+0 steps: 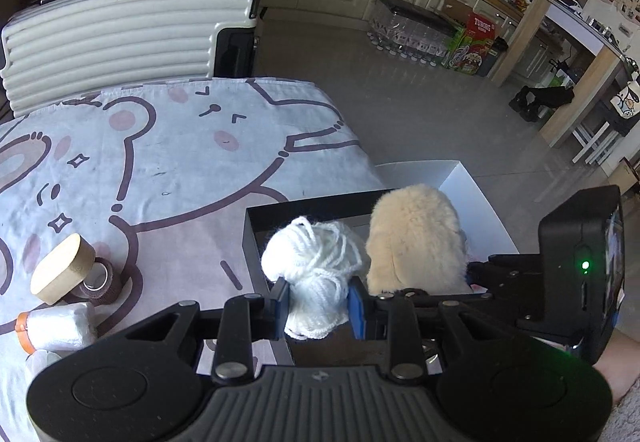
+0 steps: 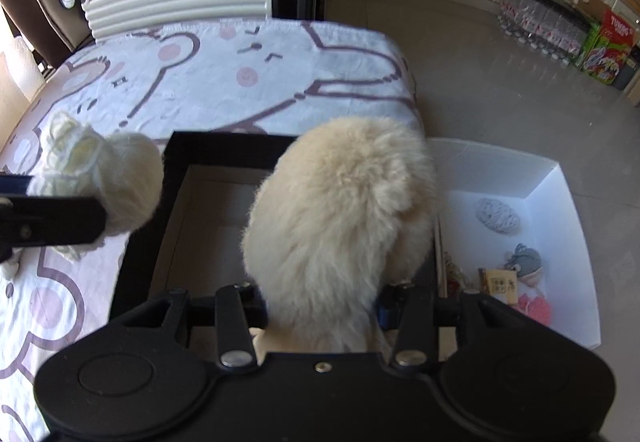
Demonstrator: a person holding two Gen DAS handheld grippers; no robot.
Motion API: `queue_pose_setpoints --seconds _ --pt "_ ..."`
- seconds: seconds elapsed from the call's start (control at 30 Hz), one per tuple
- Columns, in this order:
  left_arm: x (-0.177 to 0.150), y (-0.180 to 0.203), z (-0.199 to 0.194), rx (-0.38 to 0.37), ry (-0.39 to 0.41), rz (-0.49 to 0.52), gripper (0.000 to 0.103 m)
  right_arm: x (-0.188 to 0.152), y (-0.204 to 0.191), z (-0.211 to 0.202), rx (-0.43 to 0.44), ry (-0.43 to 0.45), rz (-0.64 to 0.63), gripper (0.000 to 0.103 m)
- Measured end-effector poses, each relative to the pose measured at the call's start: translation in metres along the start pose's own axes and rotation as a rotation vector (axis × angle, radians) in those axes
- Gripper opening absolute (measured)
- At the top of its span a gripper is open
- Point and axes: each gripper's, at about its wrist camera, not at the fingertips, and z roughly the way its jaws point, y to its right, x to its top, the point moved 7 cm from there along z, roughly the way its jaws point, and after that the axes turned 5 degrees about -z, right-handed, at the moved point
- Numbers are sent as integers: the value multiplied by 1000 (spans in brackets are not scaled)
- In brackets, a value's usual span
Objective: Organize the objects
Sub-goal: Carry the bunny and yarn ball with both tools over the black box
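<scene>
black box (image 2: 144,242) as landmark | left gripper (image 1: 318,304) clamped on white yarn ball (image 1: 316,266), just outside box's left rim | right gripper (image 2: 320,308) gripping fluffy cream toy (image 2: 340,210), long axis along fingers, directly above box, nearer

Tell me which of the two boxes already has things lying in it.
The white box, right of the black box at the table's edge. It holds a grey yarn ball and other small items; the black box's visible floor is bare.

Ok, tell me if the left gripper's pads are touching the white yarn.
Touching: the left wrist view shows the left gripper with blue pads pinching the white yarn.
</scene>
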Motion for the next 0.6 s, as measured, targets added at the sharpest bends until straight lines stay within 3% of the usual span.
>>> queue_pose_setpoints --seconds 0.23,0.37,0.6 --pt "0 4 6 -22 -14 -1 32 -16 12 20 -91 -65 -10 55" --pt "-2 9 12 -32 -30 0 32 -18 17 12 -68 -58 3 64" --pt "-10 16 25 -50 -82 -7 32 -10 27 -17 -28 -12 65 61"
